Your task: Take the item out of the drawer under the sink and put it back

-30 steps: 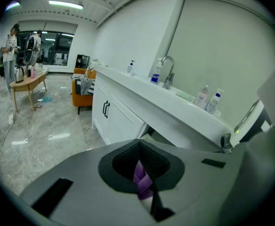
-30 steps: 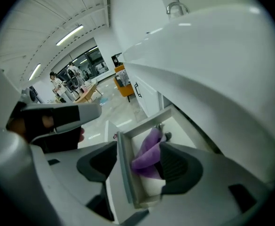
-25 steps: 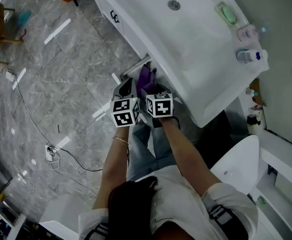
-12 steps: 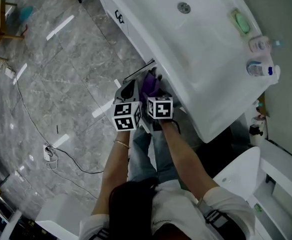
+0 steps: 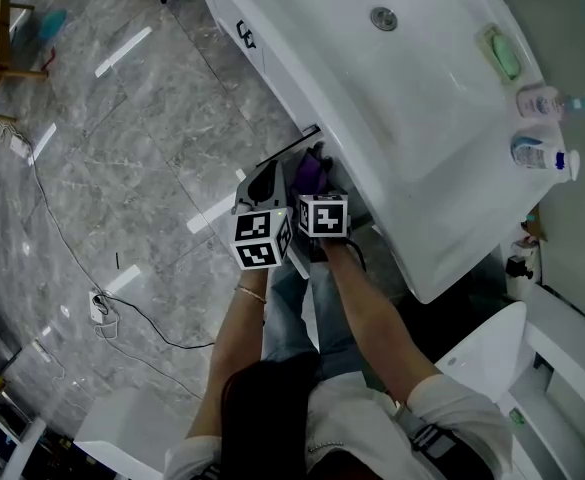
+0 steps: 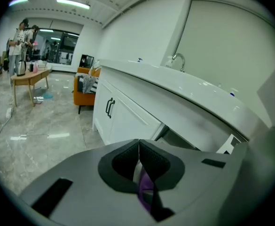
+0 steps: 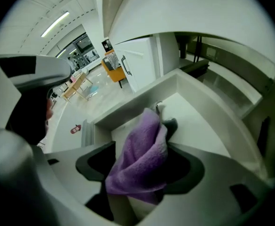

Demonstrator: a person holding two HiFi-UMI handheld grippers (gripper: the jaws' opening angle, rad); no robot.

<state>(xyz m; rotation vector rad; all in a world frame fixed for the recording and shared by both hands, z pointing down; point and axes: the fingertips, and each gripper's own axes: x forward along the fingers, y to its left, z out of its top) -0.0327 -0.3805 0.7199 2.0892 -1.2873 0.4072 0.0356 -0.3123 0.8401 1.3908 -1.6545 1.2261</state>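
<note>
A purple cloth point(image 7: 142, 159) hangs bunched between the jaws of my right gripper point(image 7: 139, 164), which is shut on it. It is held just above the open white drawer point(image 7: 200, 114) under the sink counter point(image 5: 402, 98). In the head view the cloth point(image 5: 309, 171) shows at the counter's edge, ahead of the right gripper point(image 5: 313, 185). My left gripper point(image 5: 262, 184) is close beside it on the left, over the drawer's front rail point(image 5: 287, 146). In its own view the left gripper point(image 6: 138, 166) has its pads pressed together; a purple sliver shows low behind them.
White cabinet doors with a dark handle point(image 6: 110, 108) stand left of the drawer. A soap dish point(image 5: 505, 53) and bottles point(image 5: 537, 153) sit on the counter. A toilet point(image 5: 482, 353) is at the lower right. A cable point(image 5: 102, 303) lies on the grey floor.
The head view has drifted, so the sink sits further right. Both grippers stay side by side at the drawer, and less of the cloth shows past the counter's edge.
</note>
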